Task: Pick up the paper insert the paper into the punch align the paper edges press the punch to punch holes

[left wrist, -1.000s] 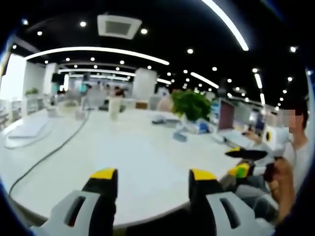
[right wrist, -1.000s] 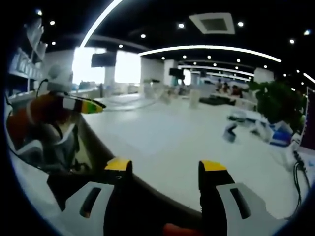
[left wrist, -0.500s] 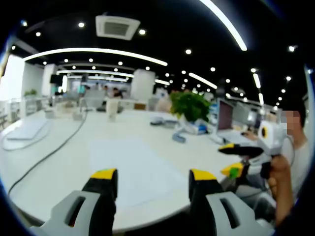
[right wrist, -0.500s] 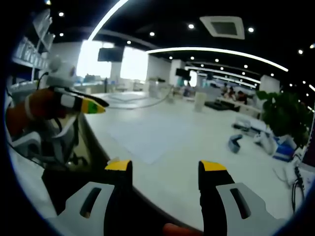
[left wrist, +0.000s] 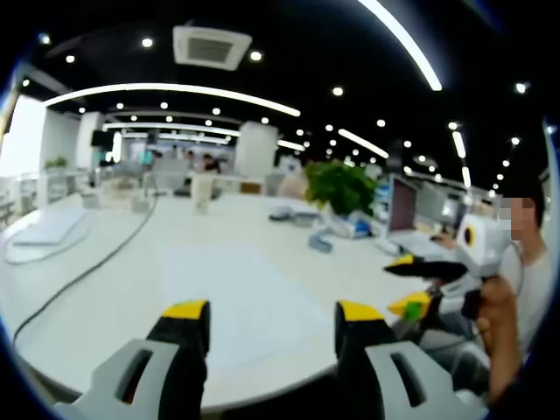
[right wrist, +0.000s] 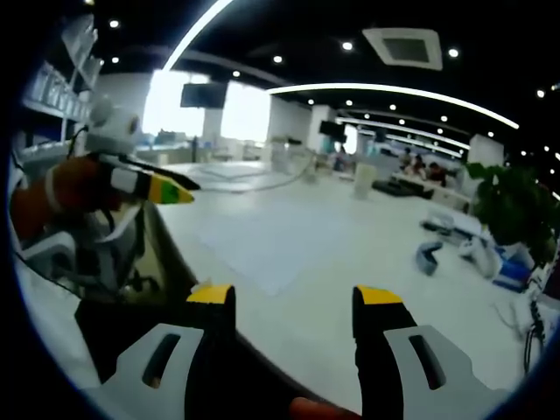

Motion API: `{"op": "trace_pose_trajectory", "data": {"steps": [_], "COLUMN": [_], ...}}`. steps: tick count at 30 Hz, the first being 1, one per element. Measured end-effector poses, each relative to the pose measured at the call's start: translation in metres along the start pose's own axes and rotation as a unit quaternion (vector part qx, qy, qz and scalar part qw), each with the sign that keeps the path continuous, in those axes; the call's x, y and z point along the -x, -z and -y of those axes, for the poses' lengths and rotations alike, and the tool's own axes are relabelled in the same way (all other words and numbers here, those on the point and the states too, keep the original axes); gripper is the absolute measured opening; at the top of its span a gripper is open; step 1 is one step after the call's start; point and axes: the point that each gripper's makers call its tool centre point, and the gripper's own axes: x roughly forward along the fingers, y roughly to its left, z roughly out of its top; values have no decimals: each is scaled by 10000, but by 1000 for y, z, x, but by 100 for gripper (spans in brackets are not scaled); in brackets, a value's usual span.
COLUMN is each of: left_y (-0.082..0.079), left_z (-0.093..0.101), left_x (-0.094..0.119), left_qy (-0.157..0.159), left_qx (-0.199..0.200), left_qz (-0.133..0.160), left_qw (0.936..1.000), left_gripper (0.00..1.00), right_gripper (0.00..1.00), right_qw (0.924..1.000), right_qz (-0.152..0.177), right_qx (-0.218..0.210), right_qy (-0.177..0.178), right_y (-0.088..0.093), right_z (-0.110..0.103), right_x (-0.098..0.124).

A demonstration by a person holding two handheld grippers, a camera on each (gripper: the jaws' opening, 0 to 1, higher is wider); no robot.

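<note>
On the white counter point(left wrist: 105, 289) a sheet of paper point(left wrist: 241, 297) lies flat near the front edge, just beyond the tips of the left claw point(left wrist: 272, 317). That claw hangs above the counter's edge with its jaws wide apart and nothing between them. Its yellow tips frame the near part of the paper without touching it.

Off to the side in the left gripper view, the right claw point(left wrist: 418, 284) comes in, held by a hand point(left wrist: 496, 328); its yellow tips stand apart and grip nothing. In the right gripper view the right claw point(right wrist: 297, 302) is likewise spread wide and empty, poised over the counter's rim, with the paper point(right wrist: 262, 249) ahead of it and slightly to one side. The left claw point(right wrist: 162, 184) shows at the side of that view, beside the counter's edge.

Farther back on the counter sits a small grey-blue thing point(right wrist: 429, 256), too blurred to tell what it is. A green plant point(left wrist: 339, 185) stands behind it, near a monitor point(left wrist: 402, 206). A dark cable point(left wrist: 87, 276) runs across the counter well away from the paper, and a white cup point(left wrist: 203, 191) stands far back.
</note>
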Motion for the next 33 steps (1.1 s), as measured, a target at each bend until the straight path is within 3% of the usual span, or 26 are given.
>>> {"op": "trace_pose_trajectory", "data": {"steps": [12,18,33], "left_y": [-3,-4,20], "left_z": [-4,-19,-55], "left_x": [-4,-13,-13], "left_qy": [63,26,-89], "left_qx": [-215,-365,-453], "left_qz": [102,134,-62], "left_qw": [9997,9992,9989], "left_gripper": [58,58,59], "right_gripper": [54,53,53], "right_qw": [10000,9999,9994], "right_qz": [7,-55,-284], "right_qx": [-19,-120,-110], "right_qy": [54,26,-186], "right_y": [10,14,10], "right_z": [-3,-4,-13], "right_x": [-10,-18,-44]}}
